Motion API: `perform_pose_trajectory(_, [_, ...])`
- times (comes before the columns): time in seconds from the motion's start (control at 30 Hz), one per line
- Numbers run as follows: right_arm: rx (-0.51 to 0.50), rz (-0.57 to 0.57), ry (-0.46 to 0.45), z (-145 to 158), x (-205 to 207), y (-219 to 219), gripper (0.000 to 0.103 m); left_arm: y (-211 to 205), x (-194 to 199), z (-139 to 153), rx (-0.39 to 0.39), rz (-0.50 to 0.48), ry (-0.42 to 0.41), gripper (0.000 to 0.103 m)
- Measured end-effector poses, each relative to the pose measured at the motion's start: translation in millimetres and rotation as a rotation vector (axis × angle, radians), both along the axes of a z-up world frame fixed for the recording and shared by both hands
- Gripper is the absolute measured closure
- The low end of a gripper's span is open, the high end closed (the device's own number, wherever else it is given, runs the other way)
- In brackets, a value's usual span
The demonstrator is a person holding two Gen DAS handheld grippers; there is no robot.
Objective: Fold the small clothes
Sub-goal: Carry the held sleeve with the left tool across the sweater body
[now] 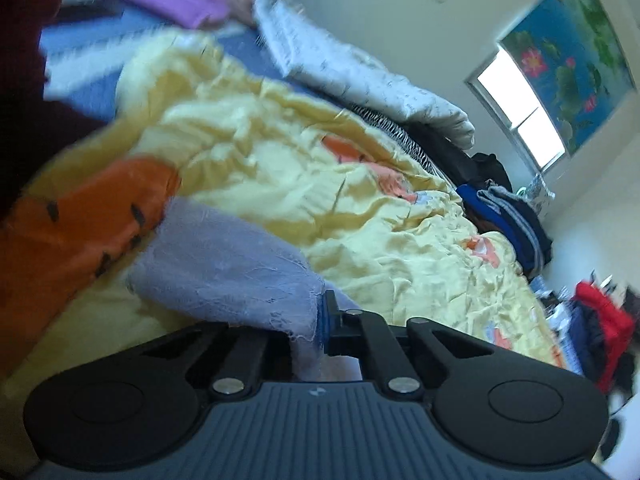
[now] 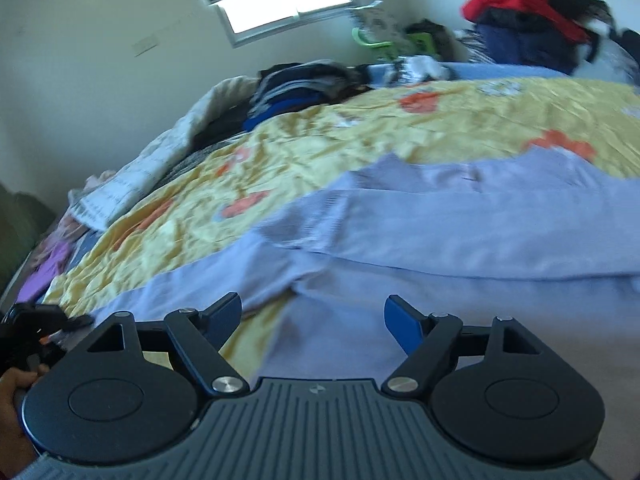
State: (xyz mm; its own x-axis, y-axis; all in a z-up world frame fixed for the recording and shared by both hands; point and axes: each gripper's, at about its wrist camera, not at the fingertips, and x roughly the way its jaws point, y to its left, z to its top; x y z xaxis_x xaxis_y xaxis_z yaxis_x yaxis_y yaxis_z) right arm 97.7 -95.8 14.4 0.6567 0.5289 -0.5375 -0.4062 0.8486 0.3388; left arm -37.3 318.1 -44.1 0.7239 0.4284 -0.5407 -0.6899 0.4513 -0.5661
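Note:
A lavender garment (image 2: 420,232) lies spread on the yellow bedspread (image 2: 312,148), partly folded over itself. My right gripper (image 2: 314,320) is open just above its near part, with nothing between the fingers. My left gripper (image 1: 316,332) is shut on an edge of the same lavender garment (image 1: 224,264), which drapes up and left from the fingers over the yellow bedspread (image 1: 280,152). The left fingertips are mostly hidden by the cloth.
A white quilt (image 1: 360,72) and a stack of dark folded clothes (image 1: 508,208) lie along the bed's far side. Purple clothes (image 1: 168,0) lie at the far end. A red jacket pile (image 2: 524,0) sits beyond the bed. A window (image 2: 288,0) is behind.

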Motion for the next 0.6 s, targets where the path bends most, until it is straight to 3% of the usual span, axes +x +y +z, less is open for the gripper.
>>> perform_pose_trajectory(0.17, [-0.087, -0.088, -0.025, -10, 1, -25, 0.022, -35, 11, 29, 0.249, -0.055, 0.040, 0.099])
perform_pose_trajectory(0.27, [-0.164, -0.128, -0.051, -15, 0, -33, 0.022, -58, 22, 45, 0.348, -0.108, 0.042, 0.099])
perform_pose_trajectory(0.4, [-0.178, -0.150, -0.050, -21, 1, -45, 0.022, -85, 39, 57, 0.401, -0.193, 0.030, 0.099])
perform_pose_trajectory(0.6, [-0.192, -0.184, -0.041, -27, -1, -57, 0.022, -117, 68, 65, 0.418, -0.298, 0.027, 0.099])
